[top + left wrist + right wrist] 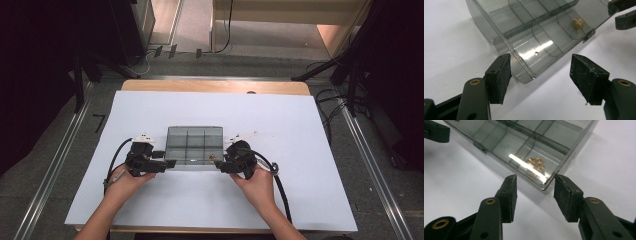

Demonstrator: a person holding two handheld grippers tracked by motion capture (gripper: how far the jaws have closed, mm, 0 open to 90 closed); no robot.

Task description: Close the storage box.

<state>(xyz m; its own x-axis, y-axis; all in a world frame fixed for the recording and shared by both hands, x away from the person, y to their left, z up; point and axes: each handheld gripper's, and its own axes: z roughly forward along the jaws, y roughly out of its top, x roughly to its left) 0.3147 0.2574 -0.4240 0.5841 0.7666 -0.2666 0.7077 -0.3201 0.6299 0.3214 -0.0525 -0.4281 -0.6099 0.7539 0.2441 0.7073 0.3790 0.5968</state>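
A: Sitting mid-sheet on the white table cover, that smoky compartment box, lid down, brass bits inside a near corner cell. Why bracketing it from both sides?

B: Probably steadying it for unlatching. Left gripper gaping wide around its near corner, one pad touching. Right gripper also parted, straddling the other corner, clamping nothing.

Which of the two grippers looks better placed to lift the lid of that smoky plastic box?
Probably the right gripper: its open jaws straddle the near corner of the box, beside the gold bits. The left gripper stands open wider, one jaw at its corner, the other well off it.
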